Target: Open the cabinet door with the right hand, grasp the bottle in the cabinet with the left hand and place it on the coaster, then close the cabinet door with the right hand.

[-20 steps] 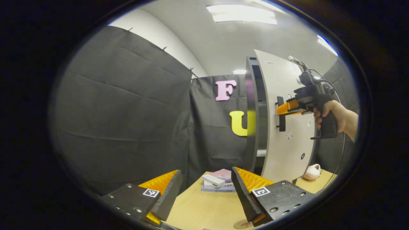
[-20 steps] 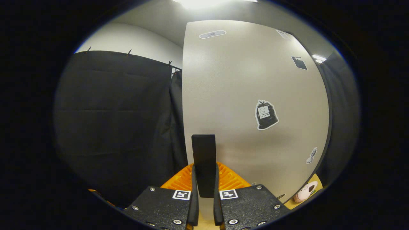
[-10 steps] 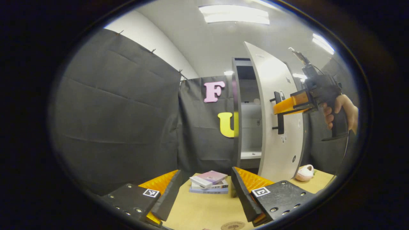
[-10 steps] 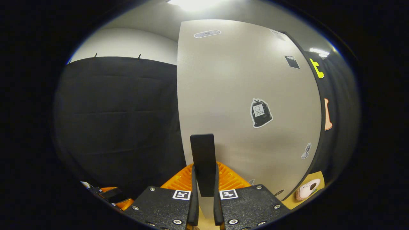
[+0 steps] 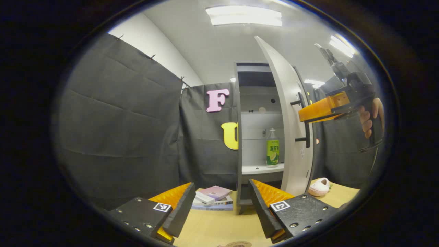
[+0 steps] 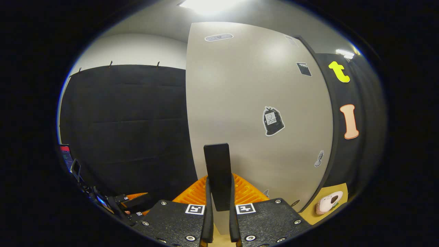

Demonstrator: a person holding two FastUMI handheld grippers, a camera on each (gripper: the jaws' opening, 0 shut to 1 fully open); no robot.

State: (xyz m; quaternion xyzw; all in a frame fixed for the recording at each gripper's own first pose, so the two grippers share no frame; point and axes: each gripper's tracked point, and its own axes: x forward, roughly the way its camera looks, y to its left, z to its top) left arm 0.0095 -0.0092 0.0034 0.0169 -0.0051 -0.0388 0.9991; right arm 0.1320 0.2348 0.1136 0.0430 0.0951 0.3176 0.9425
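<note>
Nothing here can be read: the print on the bottle (image 5: pixel 273 147) label and on the cabinet door (image 6: pixel 253 116) stickers is too small.

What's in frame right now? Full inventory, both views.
cabinet: 1, pale grey, stands on the table, open
cabinet door: 1, pale grey with stickers, swung wide open
door handle: 1, black bar, on the door, clamped by the right gripper
bottle: 1, green with white cap, upright on the cabinet shelf
books: small stack, pink on top, on the table left of the cabinet
coaster: 1, tan, on the table at the view's lower edge
plush toy: 1, pale pink, on the table right of the door
table: 1, light wood
left gripper: 1, open, low over the table
right gripper: 1, shut on the door handle
hand: 1, holds the right gripper
</note>
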